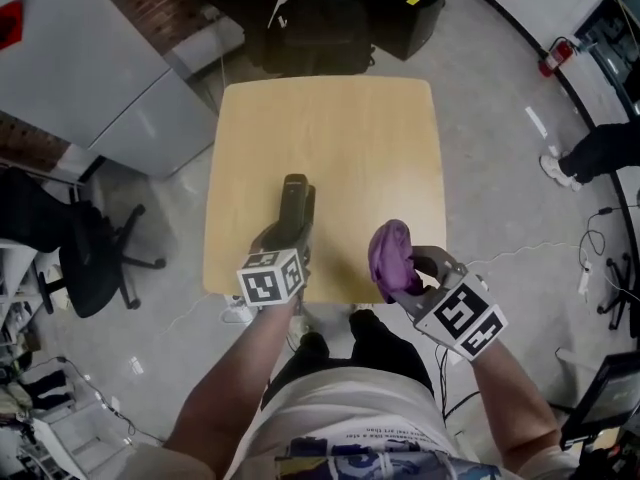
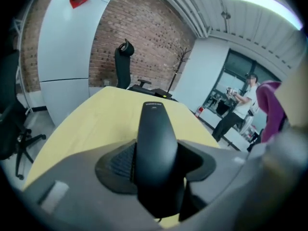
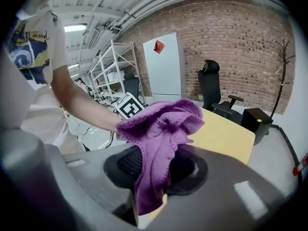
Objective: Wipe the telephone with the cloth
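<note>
Closest to the person, the right gripper (image 1: 405,271) hangs by the near-right corner of the table. Its jaws are pinched tight on a bunched purple knitted cloth (image 1: 390,253). In the right gripper view the fabric (image 3: 161,129) spills up and over the pads, so it's a firm hold w/ most of the cloth loose above.

Just to its left is the left gripper (image 1: 290,230). Its jaws are roughly half apart and pressed on the lower end of a black plastic telephone handset (image 1: 296,200). The handset (image 2: 156,138) sticks out ahead over the front part of the pale square wooden table (image 1: 340,128) (whether its far tip rests on the wood or hangs just above, I can't tell). Handset and cloth are near each other but not touching.

Progress, as I read it: both things are in hand, so the set-up is done. No wiping is on at this moment, and nothing on the handset shows how much has been rubbed. Left to do: bring the cloth onto the handset, rub along it, and prob. set both down.

Farther off are a tall white cabinet (image 1: 90,58) at the left and black cases (image 1: 400,8) on the floor past the table's far edge. The brick wall (image 2: 139,47) is behind those.
</note>
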